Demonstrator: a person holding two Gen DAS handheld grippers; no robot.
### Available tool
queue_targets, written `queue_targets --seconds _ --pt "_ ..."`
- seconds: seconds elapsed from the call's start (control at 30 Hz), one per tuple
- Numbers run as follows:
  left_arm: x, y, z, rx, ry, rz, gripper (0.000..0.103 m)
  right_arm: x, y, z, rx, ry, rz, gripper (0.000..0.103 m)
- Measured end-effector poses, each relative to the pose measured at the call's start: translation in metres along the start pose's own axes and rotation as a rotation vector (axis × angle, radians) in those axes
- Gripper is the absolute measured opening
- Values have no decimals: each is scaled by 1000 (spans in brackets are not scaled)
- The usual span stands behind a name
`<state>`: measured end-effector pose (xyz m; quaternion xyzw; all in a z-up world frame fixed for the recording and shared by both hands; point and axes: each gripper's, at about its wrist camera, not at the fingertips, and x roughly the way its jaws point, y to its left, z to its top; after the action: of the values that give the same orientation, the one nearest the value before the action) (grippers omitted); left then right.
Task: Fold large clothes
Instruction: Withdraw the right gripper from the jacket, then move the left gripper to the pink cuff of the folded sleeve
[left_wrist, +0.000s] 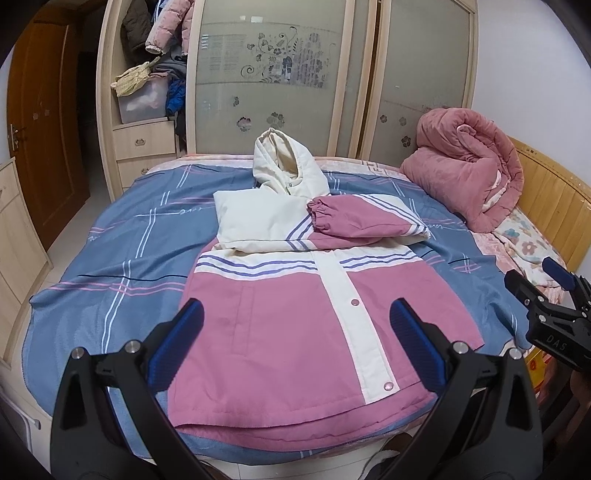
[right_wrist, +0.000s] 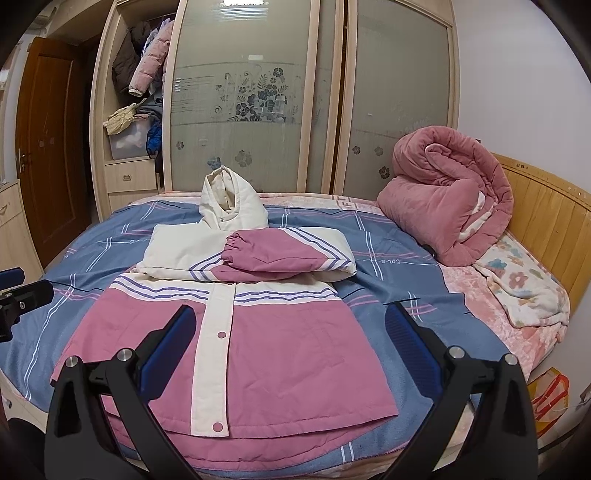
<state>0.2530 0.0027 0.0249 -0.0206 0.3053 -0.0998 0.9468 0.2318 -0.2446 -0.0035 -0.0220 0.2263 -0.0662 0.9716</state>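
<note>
We hold the left gripper (left_wrist: 295, 345) and the right gripper (right_wrist: 291, 349) with jaws spread wide, released, gripping nothing, both above the near hem of the jacket (left_wrist: 295, 321). The jacket lies flat on the blue bedsheet (left_wrist: 110, 258), sleeves folded across its chest, hood (left_wrist: 284, 162) toward the wardrobe (left_wrist: 277, 74). The gripper bodies hide the hem corners. A rolled pink blanket (right_wrist: 447, 192) sits right of the jacket.
</note>
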Motion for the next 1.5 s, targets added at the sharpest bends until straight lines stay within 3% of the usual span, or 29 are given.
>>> queue_targets --seconds 0.2,0.33,0.43,0.47,0.57,0.8,0.97,1.1,1.27,1.43,1.5 --pt "22 12 4 -61 56 -152 101 9 -12 -4 27 -33 25 102" --pt "50 31 4 -212 124 -329 101 20 -24 -4 64 -54 97 102" --pt "77 31 8 -236 205 -464 101 26 -31 -3 64 -92 135 102" --pt "82 30 10 -229 214 -471 101 29 -31 -3 62 -100 133 102" --pt "101 23 21 -195 222 -344 101 42 -35 -7 55 -109 148 102" --pt "164 11 66 -194 308 -402 101 72 -53 -40 126 -126 227 102" --pt "235 11 99 -249 375 -412 101 92 -69 -59 197 -72 290 102" --pt "317 0 116 -272 488 -464 101 96 -81 -61 249 -62 335 102" --pt "398 14 118 -419 533 -418 101 102 -91 -67 282 -40 364 102" --pt "448 15 117 -457 548 -373 100 108 -95 -70 304 -16 375 102" --pt "469 8 115 -460 565 -363 95 109 -96 -70 306 -15 376 102"
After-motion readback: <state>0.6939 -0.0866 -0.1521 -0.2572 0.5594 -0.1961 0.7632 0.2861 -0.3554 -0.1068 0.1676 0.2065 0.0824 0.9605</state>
